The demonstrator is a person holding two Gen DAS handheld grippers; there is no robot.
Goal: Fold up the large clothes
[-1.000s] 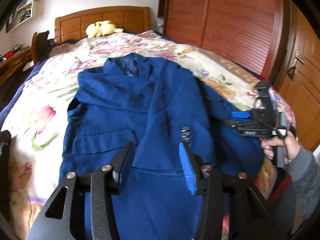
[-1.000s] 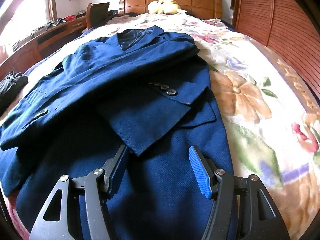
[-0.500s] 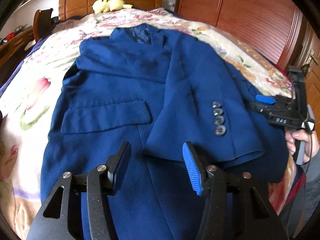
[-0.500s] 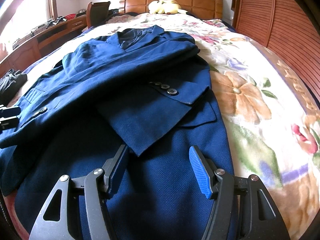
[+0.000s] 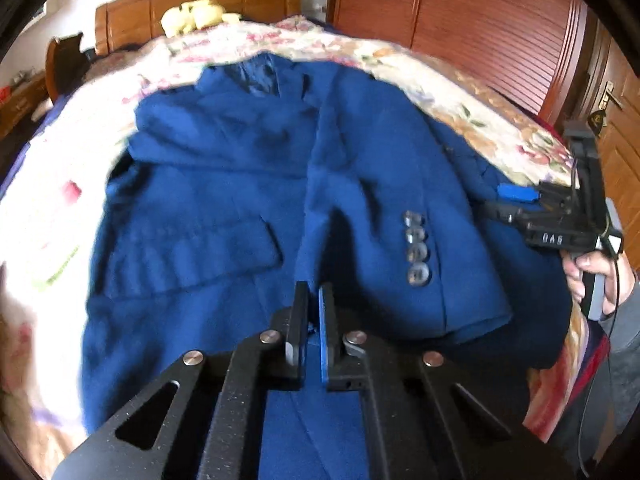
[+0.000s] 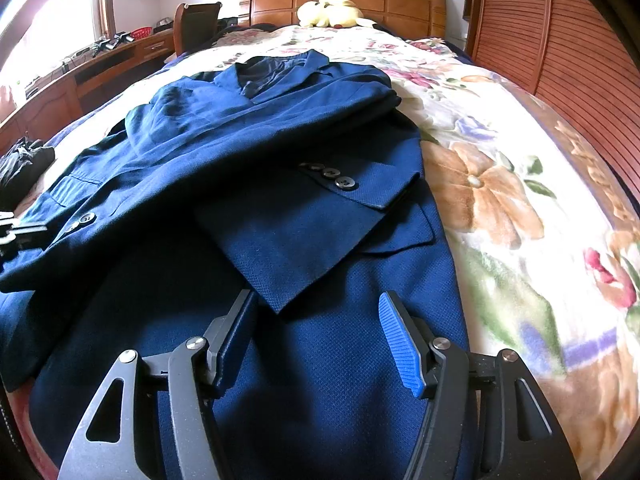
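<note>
A dark blue suit jacket [image 5: 224, 184] lies face up on the bed, collar toward the headboard. One sleeve [image 5: 384, 248] with several cuff buttons is folded across its front. My left gripper [image 5: 313, 300] is shut at the sleeve's near left edge; the image is blurred, so I cannot tell if cloth is pinched. In the right wrist view the jacket [image 6: 248, 152] fills the middle. My right gripper [image 6: 318, 320] is open just above the jacket's lower front, at the corner of the sleeve cuff [image 6: 280, 256]. It also shows at the right of the left wrist view [image 5: 516, 196].
The bed has a floral quilt [image 6: 520, 184] and a wooden headboard [image 6: 344, 0] with a yellow plush toy [image 6: 328, 12]. A wooden wardrobe [image 5: 460, 12] stands to the right, a desk and chair [image 6: 120, 56] to the left. A dark garment [image 6: 20, 164] lies at the bed's left edge.
My left gripper has closed from open and moved forward to the sleeve's edge. The right gripper has stayed open and hardly moved.
</note>
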